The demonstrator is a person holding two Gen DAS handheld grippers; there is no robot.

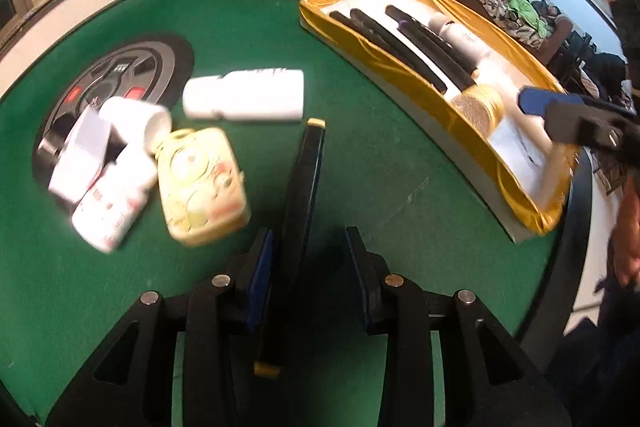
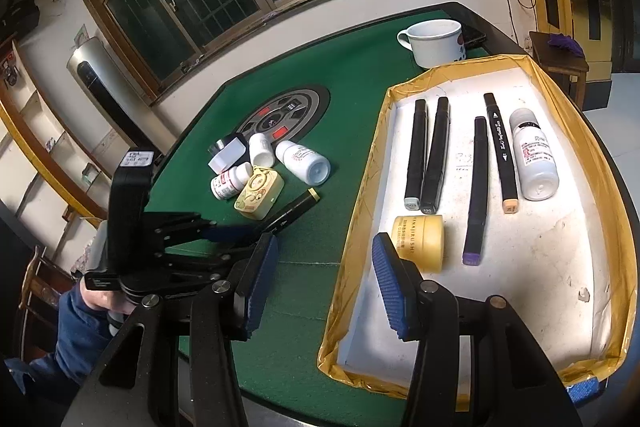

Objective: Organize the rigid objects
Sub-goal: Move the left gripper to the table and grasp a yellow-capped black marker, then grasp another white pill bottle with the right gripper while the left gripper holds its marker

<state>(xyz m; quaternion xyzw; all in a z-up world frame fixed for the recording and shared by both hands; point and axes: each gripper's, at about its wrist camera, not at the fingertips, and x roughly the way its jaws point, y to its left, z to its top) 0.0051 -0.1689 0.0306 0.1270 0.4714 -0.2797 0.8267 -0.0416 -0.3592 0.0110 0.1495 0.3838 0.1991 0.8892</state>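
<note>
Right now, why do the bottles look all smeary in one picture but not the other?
In the left wrist view the bottles and tin are smeared by motion blur; in the right wrist view the bottles look sharp, though the fisheye bends the tray rim.

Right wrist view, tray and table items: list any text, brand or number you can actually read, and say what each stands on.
"120": end cap of a black marker in the tray.
Vertical brand lettering on the yellow jar: too small to read.
White print on the orange-tipped marker: too small to read.
Red and black label on the white bottle in the tray: unreadable.
Labels on the table bottles: blurred.
</note>
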